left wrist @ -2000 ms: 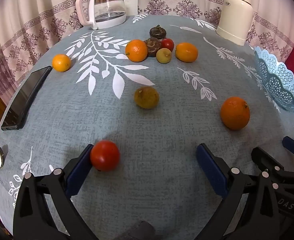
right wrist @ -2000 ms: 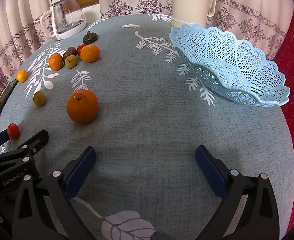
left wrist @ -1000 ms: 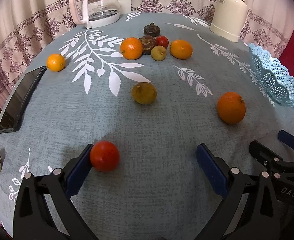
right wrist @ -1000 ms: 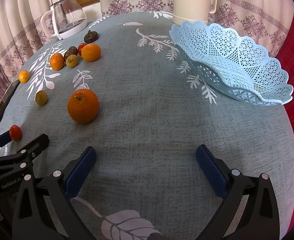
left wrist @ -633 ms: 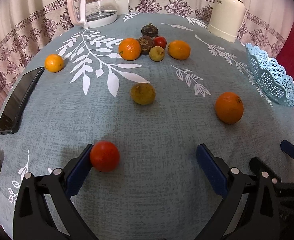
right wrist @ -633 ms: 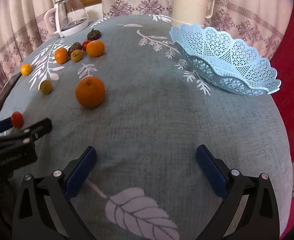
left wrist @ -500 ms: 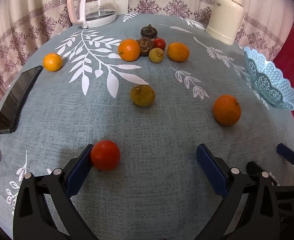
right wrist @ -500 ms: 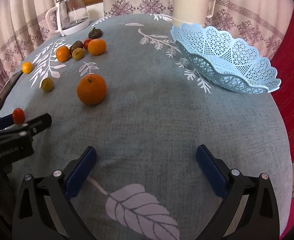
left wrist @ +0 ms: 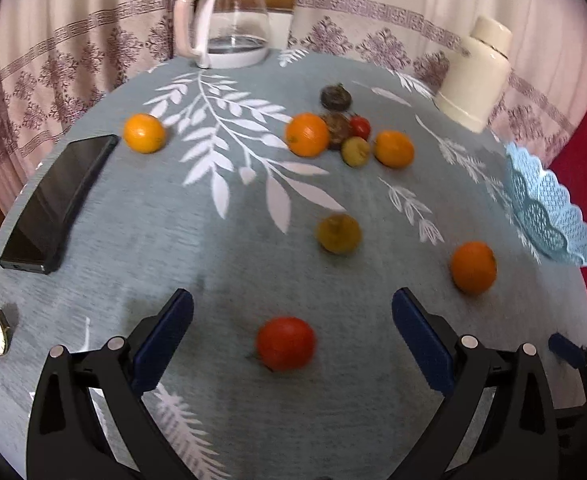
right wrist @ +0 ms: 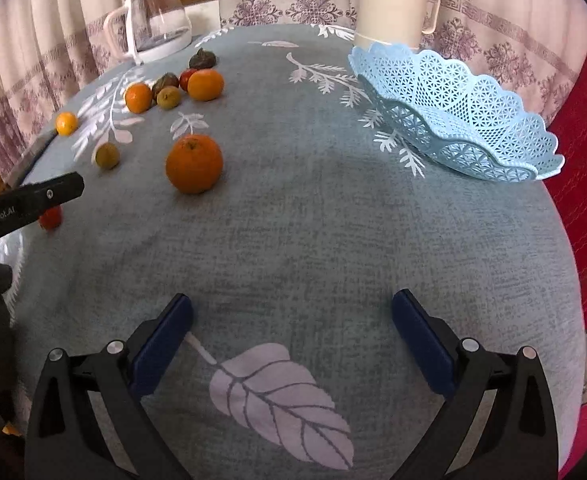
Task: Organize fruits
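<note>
Woven matt tablecloth (right wrist: 313,208) with printed leaves. Perforated plastic basket (right wrist: 453,108); clear glass kettle (left wrist: 233,20); glossy black phone (left wrist: 59,200).

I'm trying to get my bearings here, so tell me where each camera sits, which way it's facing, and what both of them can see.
Left wrist: sits on the left tool, low over the table, facing the red tomato between its open fingers, with the kettle beyond; the right tool's tip shows at the right edge.
Right wrist: sits on the right tool, facing the bare tablecloth and blue basket; the left tool crosses the left edge.
Shared: the big orange, the basket, the kettle, the tomato.
</note>
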Available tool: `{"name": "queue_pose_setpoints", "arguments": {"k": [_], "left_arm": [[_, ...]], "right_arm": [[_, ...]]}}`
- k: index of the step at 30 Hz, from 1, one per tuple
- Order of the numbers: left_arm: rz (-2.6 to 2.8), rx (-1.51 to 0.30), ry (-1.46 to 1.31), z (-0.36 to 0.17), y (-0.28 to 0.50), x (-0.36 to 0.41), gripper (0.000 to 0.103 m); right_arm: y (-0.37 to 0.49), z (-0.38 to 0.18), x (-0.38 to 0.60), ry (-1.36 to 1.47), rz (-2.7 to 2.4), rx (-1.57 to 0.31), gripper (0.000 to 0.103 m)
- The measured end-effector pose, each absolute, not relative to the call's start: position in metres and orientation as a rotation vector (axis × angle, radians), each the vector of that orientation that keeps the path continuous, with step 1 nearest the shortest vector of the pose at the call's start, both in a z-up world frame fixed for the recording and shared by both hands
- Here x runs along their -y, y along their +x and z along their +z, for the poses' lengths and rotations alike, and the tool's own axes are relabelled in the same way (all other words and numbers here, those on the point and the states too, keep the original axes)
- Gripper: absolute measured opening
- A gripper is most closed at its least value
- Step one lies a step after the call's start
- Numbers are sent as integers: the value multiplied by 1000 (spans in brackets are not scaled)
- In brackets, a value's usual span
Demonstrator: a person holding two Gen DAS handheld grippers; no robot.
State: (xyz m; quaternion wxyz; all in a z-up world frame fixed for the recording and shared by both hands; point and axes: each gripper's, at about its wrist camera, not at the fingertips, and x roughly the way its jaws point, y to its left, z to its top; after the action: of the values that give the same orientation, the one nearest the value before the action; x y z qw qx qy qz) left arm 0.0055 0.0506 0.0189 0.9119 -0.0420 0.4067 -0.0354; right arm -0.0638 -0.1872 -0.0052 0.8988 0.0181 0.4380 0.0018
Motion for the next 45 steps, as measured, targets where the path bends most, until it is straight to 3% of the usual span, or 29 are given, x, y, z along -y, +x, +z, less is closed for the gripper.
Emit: {"name": "queue_pose_setpoints", "arguments": {"k": [11, 24, 31, 36, 38, 40, 45], "left_arm": [[-47, -837, -88, 18, 6, -56, 101], [-53, -756, -72, 24, -13, -62, 101], [-62, -744, -40, 23, -15, -55, 101], [-57, -747, -40, 22, -14, -54, 101], [-53, -749, -40, 21, -14, -54, 101], [-51, -752, -43, 21, -14, -55, 101], [-53, -752, -36, 20, -15, -54, 100]], "right_arm": [[-25, 31, 169, 21, 133, -824, 98], [9, 22, 144, 37, 231, -835, 98], [19, 16, 146, 46, 229, -856, 84], [24, 13, 137, 22, 254, -865, 67], [25, 10, 137, 24, 261, -878, 52], [25, 9, 138, 30, 265, -883, 45], [22, 9, 139, 34, 264, -873, 40]]}}
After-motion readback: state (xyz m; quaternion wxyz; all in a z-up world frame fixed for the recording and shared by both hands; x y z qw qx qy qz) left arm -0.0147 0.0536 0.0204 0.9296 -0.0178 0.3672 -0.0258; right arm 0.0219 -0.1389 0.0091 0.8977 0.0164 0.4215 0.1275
